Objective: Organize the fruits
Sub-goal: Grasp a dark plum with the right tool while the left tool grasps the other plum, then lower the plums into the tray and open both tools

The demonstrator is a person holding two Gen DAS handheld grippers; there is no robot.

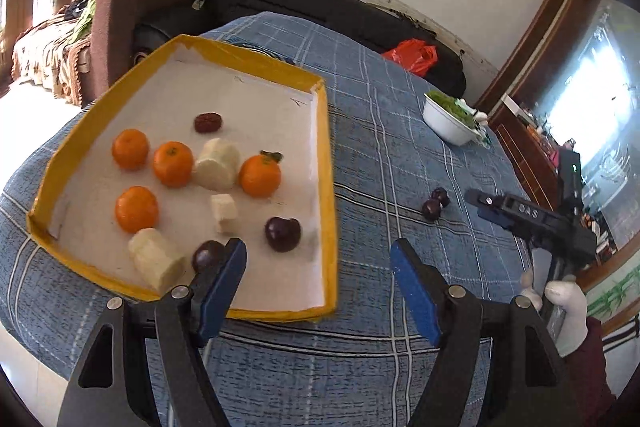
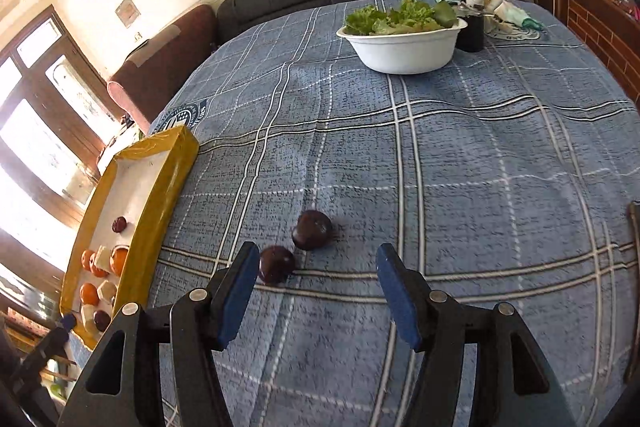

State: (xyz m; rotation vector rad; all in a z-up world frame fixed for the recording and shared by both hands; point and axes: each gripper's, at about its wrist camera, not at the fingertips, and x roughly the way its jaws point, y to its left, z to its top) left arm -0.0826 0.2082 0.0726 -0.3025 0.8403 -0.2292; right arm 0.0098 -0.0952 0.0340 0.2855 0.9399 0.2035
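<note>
Right claw (image 2: pixel 316 291) apart, empty, angled down at two plums on the cloth: near plum (image 2: pixel 276 264) just beside the left pad, far plum (image 2: pixel 312 229) ahead; roundish, no long axis. Left claw (image 1: pixel 318 285) apart over tray (image 1: pixel 331 187) edge, farther off

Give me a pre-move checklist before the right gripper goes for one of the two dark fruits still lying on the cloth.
1. Right gripper empty, jaws apart: ok.
2. Target in view: two dark fruits, nearer one and farther one, on the tablecloth: ok.
3. Nearer fruit centred between the fingers: not ok, it sits by the left finger.
4. The two fruits far enough apart to grasp one alone: cannot tell.
5. Free floor in the yellow tray: ok, bare white area near its right wall.
6. Left gripper empty and clear of the target: ok, over the tray's near right corner.
</note>
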